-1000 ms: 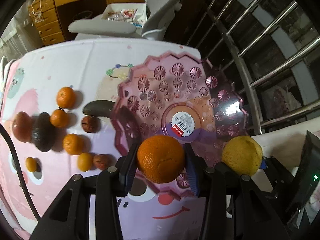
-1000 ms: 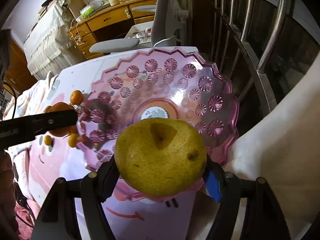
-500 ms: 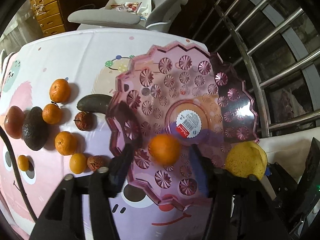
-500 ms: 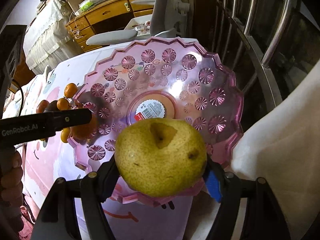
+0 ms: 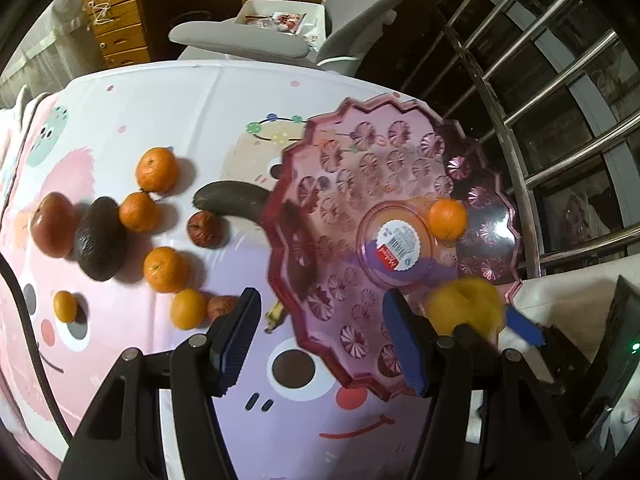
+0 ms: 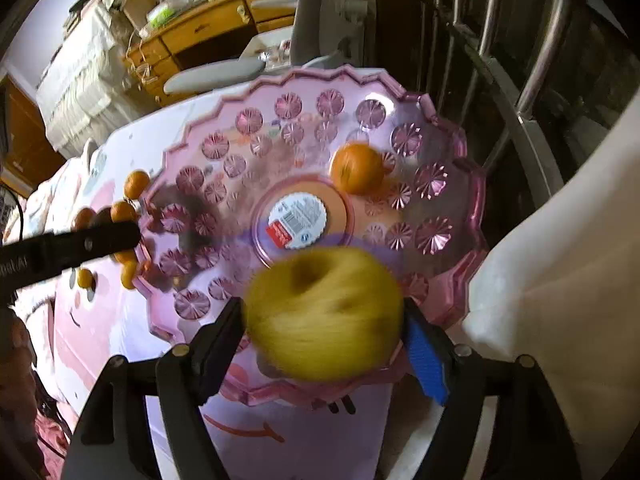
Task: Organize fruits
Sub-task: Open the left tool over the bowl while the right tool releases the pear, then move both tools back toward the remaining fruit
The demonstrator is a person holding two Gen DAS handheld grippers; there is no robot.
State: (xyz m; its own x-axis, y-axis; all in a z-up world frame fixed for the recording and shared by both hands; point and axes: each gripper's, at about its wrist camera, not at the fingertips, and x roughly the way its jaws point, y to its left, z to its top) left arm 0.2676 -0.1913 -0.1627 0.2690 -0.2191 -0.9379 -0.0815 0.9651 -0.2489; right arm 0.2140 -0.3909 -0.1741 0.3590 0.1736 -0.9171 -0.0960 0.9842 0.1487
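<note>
A pink see-through plate (image 5: 320,240) (image 6: 200,184) rests on the cartoon tablecloth. One orange (image 5: 447,218) (image 6: 357,168) lies loose inside it, past the centre sticker. My left gripper (image 5: 320,300) hangs open over the plate's near-left rim with nothing between its fingers. My right gripper (image 6: 322,310) is over the plate's near edge and its jaws are opening. The yellow pear (image 6: 324,312) (image 5: 464,308) between them is motion-blurred and coming free of the pads.
Left of the plate lie several mandarins (image 5: 166,269), a dark avocado (image 5: 99,238), a red fruit (image 5: 52,230), a dark banana (image 5: 230,200) and wrinkled brown fruits (image 5: 206,229). A grey chair (image 5: 240,40) stands behind, a metal railing (image 5: 520,120) and white cloth (image 6: 560,240) at right.
My left gripper opened and let the orange fall into the plate, where it rolled to the far side. The right jaws widened and the pear, sharp before, now blurs between them.
</note>
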